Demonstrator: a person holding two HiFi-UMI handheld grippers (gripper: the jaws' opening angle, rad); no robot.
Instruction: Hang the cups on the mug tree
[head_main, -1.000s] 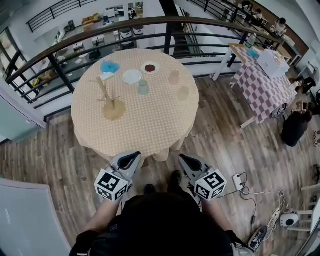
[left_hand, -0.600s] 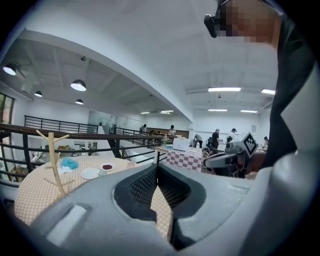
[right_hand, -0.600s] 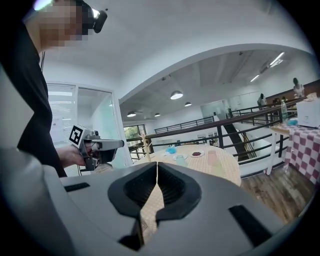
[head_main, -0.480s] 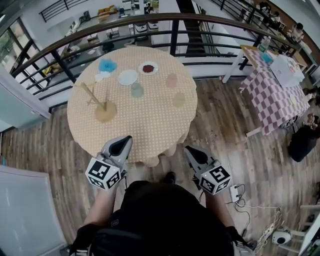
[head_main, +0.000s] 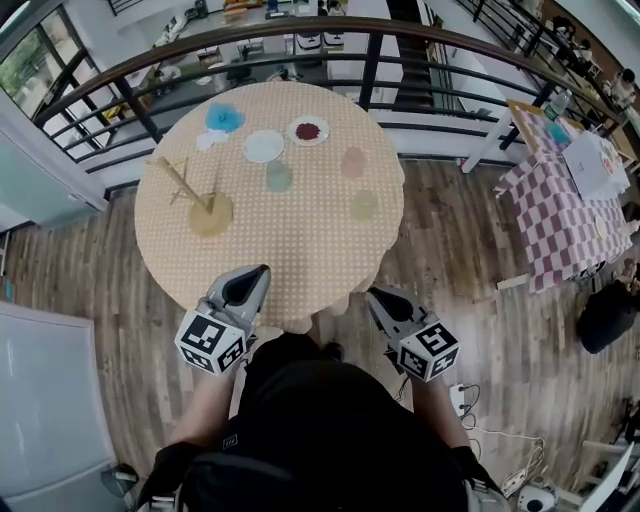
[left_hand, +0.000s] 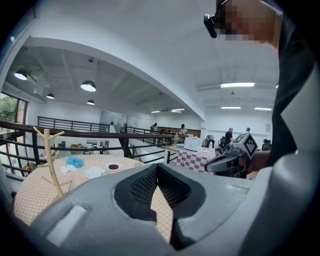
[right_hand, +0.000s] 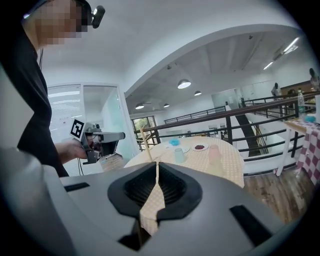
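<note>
The wooden mug tree (head_main: 190, 190) stands bare at the left of the round table (head_main: 300, 250); it also shows as the tree (left_hand: 47, 155) and the tree (right_hand: 146, 145). A green cup (head_main: 279, 177), a pink cup (head_main: 353, 162) and a yellow cup (head_main: 366, 206) stand on the cloth, apart from the tree. My left gripper (head_main: 256, 277) is shut and empty over the table's near edge. My right gripper (head_main: 376, 296), also shut and empty, hangs just off the edge to the right. The shut tips show in the left gripper (left_hand: 158, 167) and the right gripper (right_hand: 157, 165).
At the table's far side lie a white plate (head_main: 264, 146), a plate with something red (head_main: 307, 130) and a blue bundle (head_main: 224, 117). A black railing (head_main: 370, 55) runs behind the table. A checked table (head_main: 570, 200) stands at the right; cables (head_main: 470, 400) lie on the wooden floor.
The person has stepped closer to the table. Both grippers have moved forward: the left now reaches over the near edge, the right has come up beside it. Both jaws stay shut.
</note>
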